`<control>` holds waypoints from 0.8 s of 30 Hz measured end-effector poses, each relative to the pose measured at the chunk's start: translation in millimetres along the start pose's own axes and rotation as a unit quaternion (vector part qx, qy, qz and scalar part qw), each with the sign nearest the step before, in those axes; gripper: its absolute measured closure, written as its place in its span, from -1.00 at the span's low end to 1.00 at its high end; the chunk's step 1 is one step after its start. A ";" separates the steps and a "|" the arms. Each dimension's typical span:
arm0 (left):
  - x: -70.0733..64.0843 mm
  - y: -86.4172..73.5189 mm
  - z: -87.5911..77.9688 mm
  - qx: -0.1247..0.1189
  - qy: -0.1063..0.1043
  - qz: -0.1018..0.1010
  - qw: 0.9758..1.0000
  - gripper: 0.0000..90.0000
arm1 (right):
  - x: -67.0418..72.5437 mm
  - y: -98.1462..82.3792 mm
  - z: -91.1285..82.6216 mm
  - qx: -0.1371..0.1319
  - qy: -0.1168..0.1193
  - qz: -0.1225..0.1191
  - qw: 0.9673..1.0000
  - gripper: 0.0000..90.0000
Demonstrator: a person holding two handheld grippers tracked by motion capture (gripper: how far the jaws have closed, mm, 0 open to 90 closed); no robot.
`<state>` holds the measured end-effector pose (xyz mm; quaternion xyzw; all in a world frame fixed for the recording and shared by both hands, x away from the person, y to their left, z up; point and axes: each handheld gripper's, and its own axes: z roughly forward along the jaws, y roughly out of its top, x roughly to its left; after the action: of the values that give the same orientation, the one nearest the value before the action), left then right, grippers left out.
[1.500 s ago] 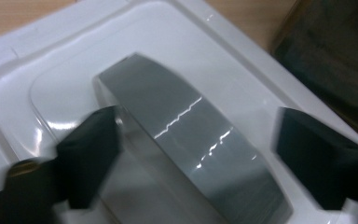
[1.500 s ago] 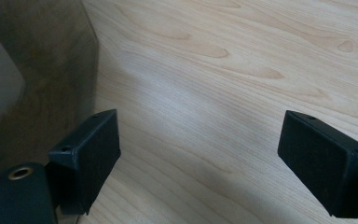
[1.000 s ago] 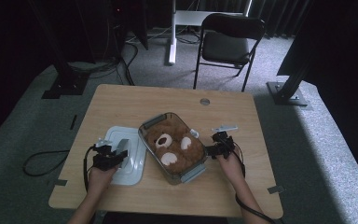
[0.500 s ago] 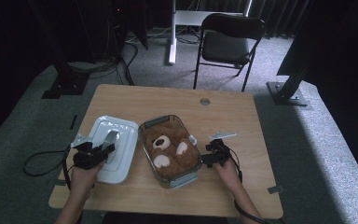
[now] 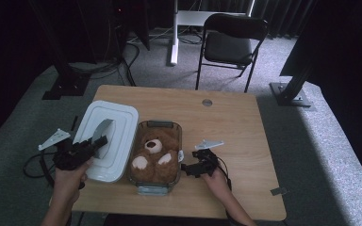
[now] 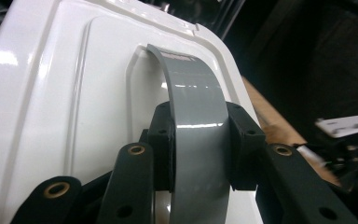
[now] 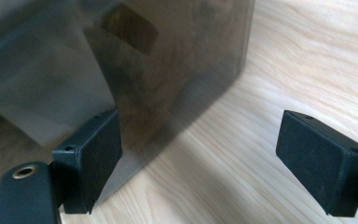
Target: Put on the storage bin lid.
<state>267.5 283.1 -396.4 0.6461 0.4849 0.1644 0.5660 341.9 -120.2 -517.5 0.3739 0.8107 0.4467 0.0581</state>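
My left gripper (image 5: pixel 96 141) is shut on the grey strap handle (image 6: pixel 196 102) of a white lid (image 5: pixel 106 136). It holds the lid tilted above the table's left side; in the left gripper view both pads (image 6: pixel 164 140) press the handle's edges over the lid (image 6: pixel 51 93). A glass container (image 5: pixel 159 124) with a brown teddy bear (image 5: pixel 154 153) inside stands mid-table, uncovered. My right gripper (image 5: pixel 185 168) is open at the container's right side. In the right gripper view one pad (image 7: pixel 93 158) sits by the glass wall (image 7: pixel 144 60) and the other hangs over bare wood, gripper (image 7: pixel 209 158).
The wooden table (image 5: pixel 235 127) has a round cable hole (image 5: pixel 207 102) near its far edge. A black folding chair (image 5: pixel 233 44) stands beyond it. Stand bases (image 5: pixel 292 94) and cables lie on the grey floor around the table.
The left gripper has raised the lid and carried it leftward, tilting it. The right gripper has moved left to the container's side, and the container has turned and shifted slightly left.
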 end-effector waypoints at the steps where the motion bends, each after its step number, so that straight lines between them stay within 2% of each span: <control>1: -6.7 0.3 2.5 0.005 -0.010 0.007 1.000 0.52 | 1.7 0.8 1.6 -0.004 0.002 0.001 1.000 -0.70; 2: -6.7 0.3 2.5 0.005 -0.010 0.007 1.000 0.52 | 1.7 0.8 1.6 -0.004 0.002 0.001 1.000 -0.70; 3: -15.7 -0.3 7.7 0.014 -0.025 0.015 0.999 0.52 | 5.0 2.0 4.5 -0.010 0.003 0.003 1.000 -0.70; 9: -38.5 -6.2 31.2 0.039 -0.056 0.030 0.997 0.52 | 23.8 12.6 22.4 -0.021 -0.005 -0.002 1.000 -0.71; 12: -47.3 -7.6 42.4 0.046 -0.066 0.031 0.996 0.52 | 35.5 21.4 32.4 -0.017 -0.003 -0.021 1.000 -0.72; 15: -54.9 -7.9 52.6 0.052 -0.071 0.031 0.996 0.52 | 41.2 25.2 34.0 -0.011 -0.024 -0.038 0.999 -0.72; 18: -58.9 -10.0 66.1 0.066 -0.072 0.023 0.995 0.52 | 34.5 22.9 28.7 -0.013 -0.037 -0.035 0.999 -0.72; 21: -57.0 -13.2 76.7 0.081 -0.065 0.010 0.995 0.52 | 20.5 17.5 19.6 -0.020 -0.049 -0.008 0.999 -0.72; 24: -50.2 -17.0 80.2 0.088 -0.038 0.002 0.995 0.52 | 9.7 13.4 11.3 -0.030 -0.054 0.016 0.998 -0.72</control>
<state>297.2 194.6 -419.1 0.6998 0.4746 0.0976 0.5249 347.2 -101.8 -511.6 0.4086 0.7867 0.4505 0.1055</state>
